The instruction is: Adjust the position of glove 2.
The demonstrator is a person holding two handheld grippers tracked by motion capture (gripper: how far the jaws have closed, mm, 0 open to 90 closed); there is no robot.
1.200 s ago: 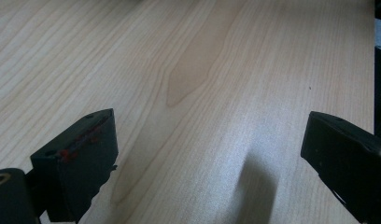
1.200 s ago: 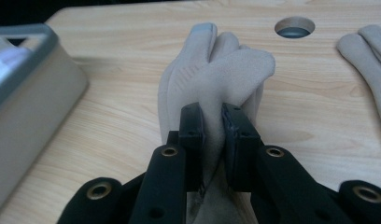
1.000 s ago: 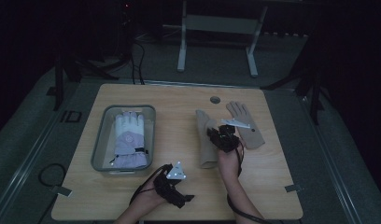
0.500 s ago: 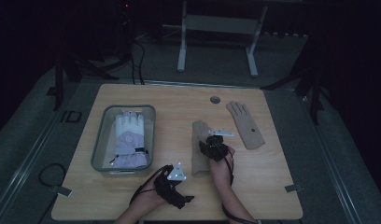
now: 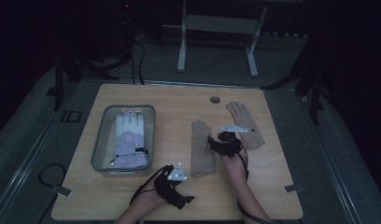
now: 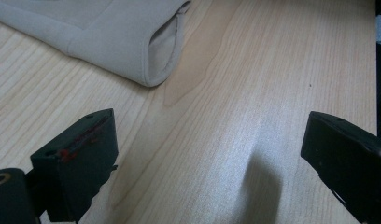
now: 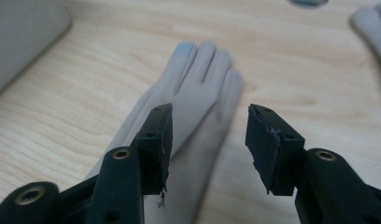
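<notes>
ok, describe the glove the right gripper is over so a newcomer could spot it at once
Start at the grey bin on the left of the wooden table, which holds a white and lilac glove. Just right of the bin, near the table's middle, lies a beige glove with the open right gripper at its edge. Its beige twin lies farther right with fingers spread; this one's fingers lie together, one tipped blue.

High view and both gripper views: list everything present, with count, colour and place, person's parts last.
Light wooden table: one, centre of the high view.
Grey rectangular tray: one, table's left half.
White-and-lilac padded glove: one, lying in the tray.
Beige fabric gloves: two; one mid-table, one flat at the right.
Round grey table port: one, far edge.
White metal stand: one, behind the table.
Left gripper: black, open, near edge.
Right gripper: black, open over the mid-table glove.
</notes>
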